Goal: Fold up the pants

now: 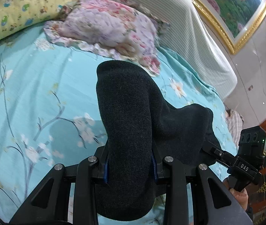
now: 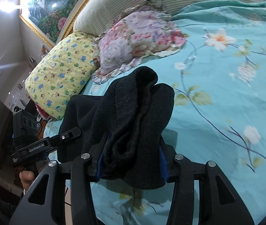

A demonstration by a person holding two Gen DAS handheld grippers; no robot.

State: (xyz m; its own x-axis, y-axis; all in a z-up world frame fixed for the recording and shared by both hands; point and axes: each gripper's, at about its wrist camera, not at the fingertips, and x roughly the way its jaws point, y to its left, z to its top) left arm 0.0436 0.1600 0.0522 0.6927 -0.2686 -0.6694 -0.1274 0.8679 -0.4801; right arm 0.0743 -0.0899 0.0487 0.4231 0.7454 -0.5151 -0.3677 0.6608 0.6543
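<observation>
The pants (image 1: pixel 129 123) are dark charcoal knit fabric, bunched and held up above the bed. My left gripper (image 1: pixel 131 170) is shut on a thick fold of them; the cloth covers the fingertips. My right gripper (image 2: pixel 132 161) is shut on another bunched part of the pants (image 2: pixel 131 116). The right gripper also shows at the right edge of the left wrist view (image 1: pixel 232 161), and the left gripper shows at the left of the right wrist view (image 2: pixel 45 144). The two grippers are close side by side.
The bed has a turquoise floral sheet (image 1: pixel 30 93). A pink floral pillow (image 1: pixel 110 28) and a yellow printed pillow (image 1: pixel 16 7) lie by the padded headboard (image 1: pixel 189 28). A gold-framed painting (image 1: pixel 232 3) hangs above.
</observation>
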